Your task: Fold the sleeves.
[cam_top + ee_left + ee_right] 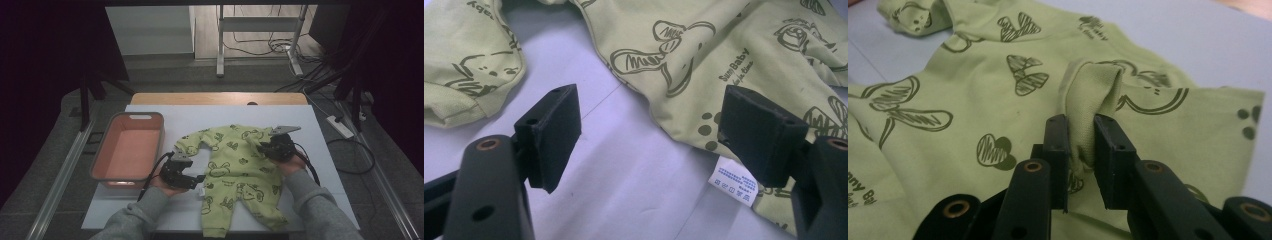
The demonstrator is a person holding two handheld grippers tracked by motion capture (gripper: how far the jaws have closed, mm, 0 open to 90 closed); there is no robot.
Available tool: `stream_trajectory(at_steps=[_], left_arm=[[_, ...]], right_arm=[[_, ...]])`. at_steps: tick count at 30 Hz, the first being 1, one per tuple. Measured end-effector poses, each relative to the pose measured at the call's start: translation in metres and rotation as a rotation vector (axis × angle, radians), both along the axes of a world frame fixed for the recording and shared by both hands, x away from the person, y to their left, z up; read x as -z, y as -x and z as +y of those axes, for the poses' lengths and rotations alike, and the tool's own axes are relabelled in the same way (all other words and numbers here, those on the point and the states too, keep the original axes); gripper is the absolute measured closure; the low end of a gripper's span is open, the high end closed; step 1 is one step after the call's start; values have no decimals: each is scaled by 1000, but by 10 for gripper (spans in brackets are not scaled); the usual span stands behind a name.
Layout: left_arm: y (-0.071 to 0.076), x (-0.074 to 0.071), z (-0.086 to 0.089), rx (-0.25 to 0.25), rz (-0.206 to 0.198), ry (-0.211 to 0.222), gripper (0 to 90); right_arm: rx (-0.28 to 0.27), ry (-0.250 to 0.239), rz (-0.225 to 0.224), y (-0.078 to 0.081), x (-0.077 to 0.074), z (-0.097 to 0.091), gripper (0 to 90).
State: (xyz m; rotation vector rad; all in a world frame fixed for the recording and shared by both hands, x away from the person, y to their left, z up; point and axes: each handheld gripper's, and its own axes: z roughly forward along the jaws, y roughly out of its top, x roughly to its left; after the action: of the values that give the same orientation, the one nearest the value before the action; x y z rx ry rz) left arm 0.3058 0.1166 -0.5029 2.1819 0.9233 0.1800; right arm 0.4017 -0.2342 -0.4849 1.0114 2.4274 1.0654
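A light green baby romper (235, 170) with dark cartoon prints lies flat on the white table cover (310, 120), legs toward me. In the right gripper view, my right gripper (1080, 135) is shut on a raised fold of the romper's sleeve (1095, 90), which is pinched between its pads. In the high view this gripper (270, 146) sits over the garment's right shoulder area. My left gripper (659, 135) stands open low over the table at the romper's left side edge, nothing between its pads. One pad is near the white care label (735, 181). The other sleeve (469, 70) lies to its left.
A pink plastic tub (129, 150) stands on the left of the table, close to my left gripper (197, 181). The table's wooden far edge (220, 98) shows beyond the cover. Metal frame legs and cables (280, 47) are on the floor behind.
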Motion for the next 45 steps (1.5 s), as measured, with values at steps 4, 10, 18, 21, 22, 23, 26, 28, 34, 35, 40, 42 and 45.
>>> stream_trajectory(at_steps=[4, 10, 18, 21, 22, 23, 26, 28, 34, 35, 40, 42, 45], left_arm=[[0, 0, 0, -1, 0, 1, 252], [0, 0, 0, -1, -1, -3, 251], [1, 0, -1, -3, -3, -2, 250], [1, 0, -1, -1, -6, -6, 250], [1, 0, -1, -5, -6, -5, 250], [1, 0, -1, -5, -5, -5, 250], [1, 0, -1, -3, -5, -9, 250], [1, 1, -1, -4, -5, -8, 249], [1, 0, -1, -5, -2, -14, 249], [1, 0, -1, -7, -1, -15, 249], [0, 1, -1, -15, 3, -15, 249], [0, 1, -1, -17, 5, -19, 246], [0, 1, -1, -19, 5, -20, 244]], right_arm=[[-21, 5, 18, 2, 5, 5, 769], [-62, 32, 72, 3, 15, 13, 684], [-16, -108, 11, 4, -2, -3, 544], [27, -96, 10, -1, 0, -10, 598], [28, -92, 17, -2, 1, -11, 622], [24, -88, 29, -3, 4, -10, 657], [-24, -74, 65, -2, 12, -2, 837], [-68, -86, 84, 0, 15, 4, 895], [-153, -26, 126, 7, 27, 25, 897], [-155, -21, 133, 7, 29, 25, 897], [-152, -15, 154, 7, 31, 24, 897], [-146, -22, 152, 8, 32, 23, 897], [-132, -43, 123, 10, 27, 17, 896]])
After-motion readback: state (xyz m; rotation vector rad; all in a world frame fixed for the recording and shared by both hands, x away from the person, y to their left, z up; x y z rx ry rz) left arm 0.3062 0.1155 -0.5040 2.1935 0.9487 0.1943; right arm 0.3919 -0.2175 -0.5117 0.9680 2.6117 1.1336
